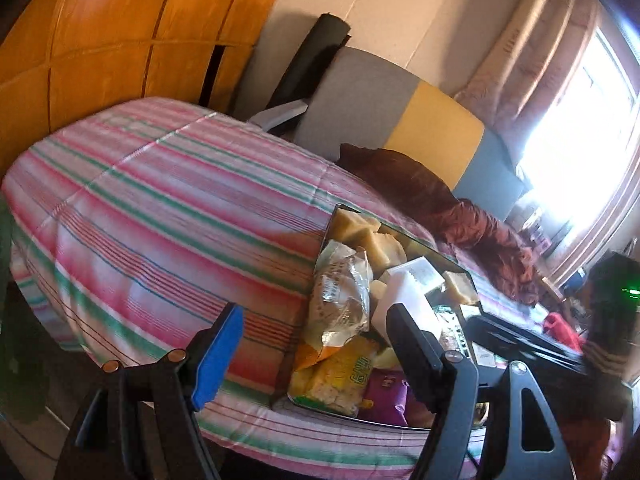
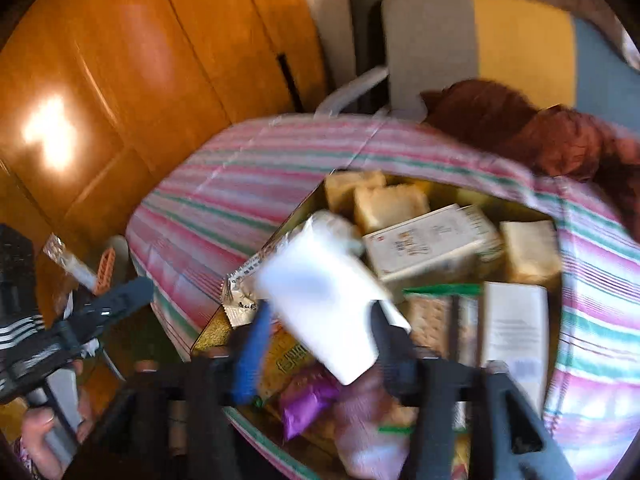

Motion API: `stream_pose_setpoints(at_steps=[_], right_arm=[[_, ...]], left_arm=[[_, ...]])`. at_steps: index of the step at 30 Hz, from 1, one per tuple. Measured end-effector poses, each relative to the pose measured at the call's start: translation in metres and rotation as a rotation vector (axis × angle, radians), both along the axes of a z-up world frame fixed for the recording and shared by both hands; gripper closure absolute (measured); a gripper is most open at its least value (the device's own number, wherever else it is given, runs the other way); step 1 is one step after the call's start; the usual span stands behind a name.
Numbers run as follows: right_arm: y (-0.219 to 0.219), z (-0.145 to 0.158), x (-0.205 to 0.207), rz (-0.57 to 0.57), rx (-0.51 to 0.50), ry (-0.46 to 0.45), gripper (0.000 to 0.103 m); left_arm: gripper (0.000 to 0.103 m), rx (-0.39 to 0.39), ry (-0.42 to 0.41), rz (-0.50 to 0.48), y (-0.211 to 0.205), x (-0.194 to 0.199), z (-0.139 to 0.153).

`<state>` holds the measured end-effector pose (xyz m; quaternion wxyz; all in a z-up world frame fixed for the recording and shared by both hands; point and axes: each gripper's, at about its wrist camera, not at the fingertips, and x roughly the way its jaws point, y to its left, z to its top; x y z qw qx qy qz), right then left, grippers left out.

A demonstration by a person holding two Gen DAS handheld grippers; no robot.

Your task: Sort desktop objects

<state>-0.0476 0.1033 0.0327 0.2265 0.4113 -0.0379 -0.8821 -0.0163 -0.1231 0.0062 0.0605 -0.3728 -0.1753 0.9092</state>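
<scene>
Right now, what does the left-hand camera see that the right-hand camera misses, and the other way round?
Only the left view shows the bright window and its curtain. Only the right view shows a hand gripping the other tool's handle, and a white printed box at the tray's near right. Both show the striped cloth, the snack-filled tray, the plain white box between the right gripper's fingers, the purple packet and the orange wardrobe.

Print shows on the yellow snack packet [image 1: 344, 376] and a white box [image 2: 432, 240], none legible.
</scene>
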Motion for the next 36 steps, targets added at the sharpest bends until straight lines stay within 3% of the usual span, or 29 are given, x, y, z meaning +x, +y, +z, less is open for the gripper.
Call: stream_pose_setpoints(at_steps=[5, 9, 17, 28, 36], right_arm=[[0.023, 0.015, 0.029, -0.142, 0.084, 0.092, 0.018], [0.033, 0.015, 0.031, -0.236, 0.165, 0.078, 0.005], [0.04, 0.004, 0.028, -0.314, 0.213, 0.009, 0.001], [0.025, 0.003, 0.031, -0.324, 0.278, 0.01, 0.001], [0.023, 0.003, 0.03, -0.324, 0.284, 0.009, 0.001]], left_arm=[[0.028, -0.124, -0.046, -0.007, 0.027, -0.005, 0.006], [0.028, -0.196, -0.024, -0.003, 0.043, -0.001, 0.012], [0.03, -0.239, -0.047, -0.014, 0.057, 0.002, 0.014], [0.033, -0.347, -0.097, -0.005, 0.068, 0.008, 0.007], [0.033, -0.362, -0.101, -0.017, 0.076, 0.008, 0.004]])
